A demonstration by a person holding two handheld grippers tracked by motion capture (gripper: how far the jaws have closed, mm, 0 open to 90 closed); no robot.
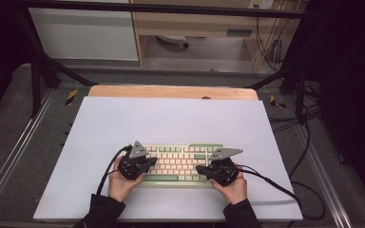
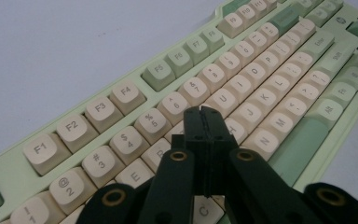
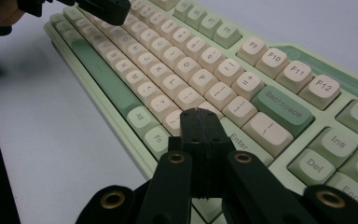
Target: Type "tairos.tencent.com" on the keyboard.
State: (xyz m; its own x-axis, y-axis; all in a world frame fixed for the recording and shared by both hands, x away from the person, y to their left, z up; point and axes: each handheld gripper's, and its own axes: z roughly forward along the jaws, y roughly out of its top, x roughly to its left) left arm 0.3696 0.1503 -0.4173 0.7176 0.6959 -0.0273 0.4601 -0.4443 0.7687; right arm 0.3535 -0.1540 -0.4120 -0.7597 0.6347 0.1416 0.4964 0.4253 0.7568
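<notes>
The pale-green keyboard with cream keycaps (image 1: 178, 164) lies on the white-covered bench (image 1: 171, 118) under both tips. Our left hand-held gripper (image 2: 204, 114) and right hand-held gripper (image 3: 197, 116) hover closed and empty, poised for typing; next we press one key squarely.

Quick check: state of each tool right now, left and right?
Left tool: closed, holding nothing, tips over the keyboard letter keys.
Right tool: closed, holding nothing, tips over the keys near Enter.

Closed left gripper (image 2: 204, 112), over green keyboard (image 2: 242, 88)
</notes>
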